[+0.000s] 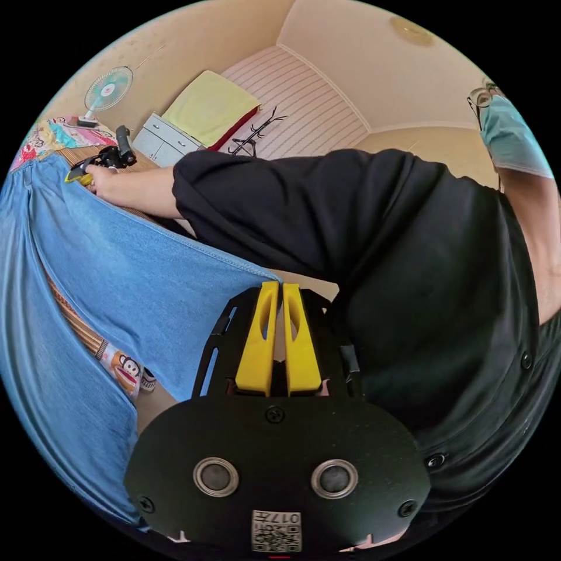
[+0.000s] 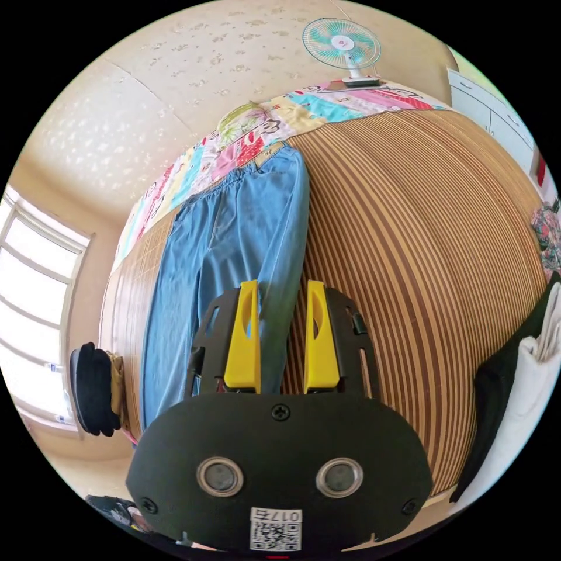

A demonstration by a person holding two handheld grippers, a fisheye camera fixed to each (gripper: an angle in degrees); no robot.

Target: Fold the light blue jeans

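Note:
The light blue jeans [image 2: 234,234] lie lengthwise on a striped mat [image 2: 421,245], waistband at the far end by a colourful quilt [image 2: 245,140]. My right gripper [image 2: 281,284] is open just above the lower part of one leg, which runs between its jaws. In the left gripper view the jeans [image 1: 134,280] spread wide and close, their edge drawn straight. My left gripper [image 1: 279,286] has its jaws pressed together on the corner of a leg hem. The right gripper [image 1: 79,170], held in a person's hand [image 1: 111,181], rests at the jeans' far edge.
A person in a black shirt [image 1: 380,245] leans over the mat on the right. A fan [image 2: 342,44] stands beyond the quilt, a white cabinet [image 1: 163,140] behind. A black item [image 2: 93,397] sits at the mat's edge; white and dark cloths [image 2: 537,374] lie at the right.

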